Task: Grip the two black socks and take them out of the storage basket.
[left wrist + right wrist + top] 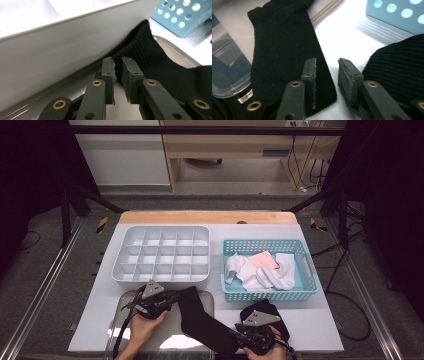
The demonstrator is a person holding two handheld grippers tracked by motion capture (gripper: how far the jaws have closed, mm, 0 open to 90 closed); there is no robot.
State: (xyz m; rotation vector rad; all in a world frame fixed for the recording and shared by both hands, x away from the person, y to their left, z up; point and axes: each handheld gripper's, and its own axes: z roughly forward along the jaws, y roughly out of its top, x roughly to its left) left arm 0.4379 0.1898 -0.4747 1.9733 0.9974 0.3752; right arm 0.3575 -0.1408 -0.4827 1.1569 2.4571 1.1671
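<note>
A long black sock lies stretched from the clear tray down to the right, onto the white table. My left gripper is at its upper, ribbed end. In the left gripper view the jaws stand a narrow gap apart with nothing pinched, and the ribbed cuff lies just beyond and to the right of the tips. My right gripper is open at the sock's lower end. One of its jaws is over the sock and the other over bare table. A second black ribbed sock lies bunched beside it.
A white compartment organiser stands right behind the tray. To its right is a light blue basket holding white socks and a pink cloth. The tray's clear rim borders the sock.
</note>
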